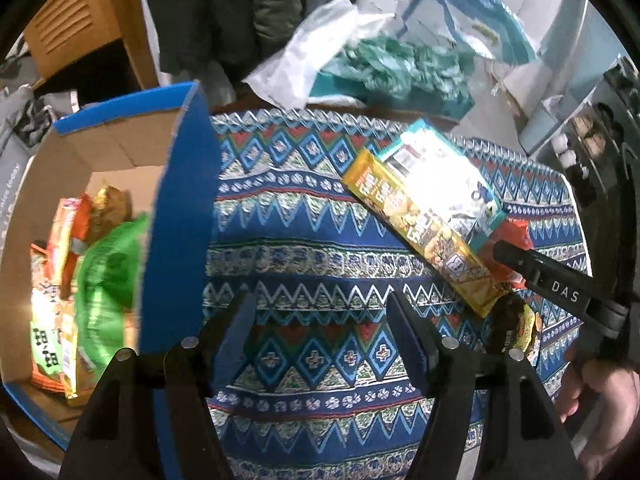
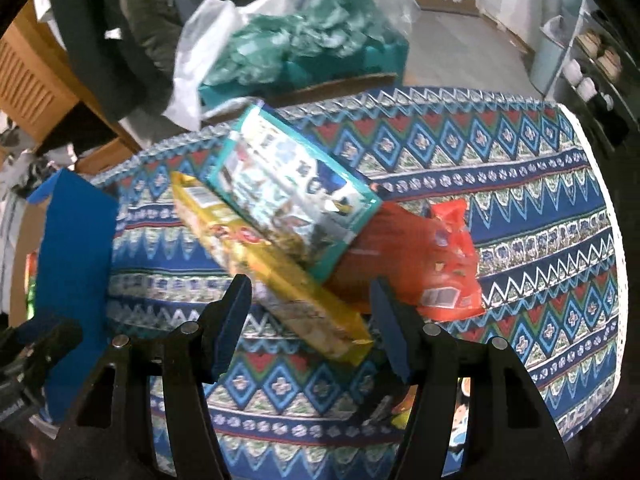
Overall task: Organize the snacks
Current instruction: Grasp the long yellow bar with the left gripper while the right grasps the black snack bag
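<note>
Partly done, judging by the cardboard box (image 1: 120,152) at the left end of the patterned tablecloth (image 1: 304,248): already holding several snack bags, among them a green bag (image 1: 108,264) and orange packets (image 1: 60,248) stacked against the box's near wall. Blue flap (image 1: 180,216) of the box standing up between its contents and the cloth.

Still left out, to the right of the box and well apart from it: a yellow packet (image 2: 272,268), a teal packet (image 2: 288,192) lying partly over the yellow one, and a red bag (image 2: 420,264) tucked under the teal packet's far-right end. Possibly one more small snack (image 1: 524,328) further right of the box, near the cloth's edge, but too dark and hidden to name.

Left gripper (image 1: 320,328) held low over bare cloth just right of the box flap, jaws spread wide, nothing between them, pointing toward the far edge of the cloth.

Right gripper (image 2: 308,312) farther right of the box, poised over the near end of the yellow packet, jaws wide apart and straddling that end, not yet closed on it. From the left wrist view, one black finger (image 1: 540,276) of the right gripper reaching in over the red bag and yellow packet. Hand (image 1: 600,408) gripping the right tool visible at the lower right.
</note>
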### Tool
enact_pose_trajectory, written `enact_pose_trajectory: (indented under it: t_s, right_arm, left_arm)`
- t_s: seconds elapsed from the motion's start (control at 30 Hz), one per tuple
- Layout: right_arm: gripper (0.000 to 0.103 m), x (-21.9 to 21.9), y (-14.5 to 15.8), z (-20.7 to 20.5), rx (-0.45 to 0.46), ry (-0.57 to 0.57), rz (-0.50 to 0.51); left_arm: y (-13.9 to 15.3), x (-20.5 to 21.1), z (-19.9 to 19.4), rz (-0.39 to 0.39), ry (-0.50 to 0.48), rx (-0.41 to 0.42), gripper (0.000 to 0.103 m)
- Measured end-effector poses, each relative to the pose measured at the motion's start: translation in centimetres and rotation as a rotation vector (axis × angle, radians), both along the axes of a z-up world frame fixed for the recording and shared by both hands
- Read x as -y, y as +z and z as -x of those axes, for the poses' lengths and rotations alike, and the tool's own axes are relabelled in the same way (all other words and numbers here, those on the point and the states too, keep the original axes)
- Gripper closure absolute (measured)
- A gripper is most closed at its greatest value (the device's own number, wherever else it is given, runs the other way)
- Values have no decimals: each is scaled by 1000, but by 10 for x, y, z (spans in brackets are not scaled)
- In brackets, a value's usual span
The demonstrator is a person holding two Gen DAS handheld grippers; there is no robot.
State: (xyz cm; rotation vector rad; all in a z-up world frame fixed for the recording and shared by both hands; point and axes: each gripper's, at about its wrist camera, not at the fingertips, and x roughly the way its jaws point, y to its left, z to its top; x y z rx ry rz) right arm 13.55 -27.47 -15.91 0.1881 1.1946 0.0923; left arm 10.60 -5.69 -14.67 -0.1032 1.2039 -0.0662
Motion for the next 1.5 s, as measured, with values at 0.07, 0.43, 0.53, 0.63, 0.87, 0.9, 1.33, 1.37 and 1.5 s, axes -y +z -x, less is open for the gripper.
enact_pose_trajectory:
  t_s: [0.07,0.43,0.53,0.63,0.87,0.9,1.33,1.37,1.5]
  right_arm:
    - [41,4,-7,-1,-11,-4,9]
    - [41,22,-36,-9,-65,-17,62]
    - [41,21,-40,-9,-75,-4,81]
    - [41,16,-35,-6,-77,19,100]
    - [41,6,-34,-1,-107,39,78]
    - [41,7,-33,0,-120,39,53]
    - [41,-52,-46,30,-248,274,-47]
    - [41,-53,-44,34,-240,271,-47]
    - [41,-39,-28,38,-187,218,-51]
  left_arm:
    - [-9,4,-5,4,-1,-19,33]
    - [-44,13,-21,67,16,-120,33]
    - [-48,12,-21,87,24,-140,33]
    - [-48,11,-20,96,29,-143,33]
    - [-40,6,-12,101,28,-131,33]
    - [-39,4,-10,102,29,-130,32]
    - [-30,-10,0,130,67,-126,32]
    - [-29,-11,0,132,71,-126,32]
    - [-29,-9,0,138,79,-126,32]
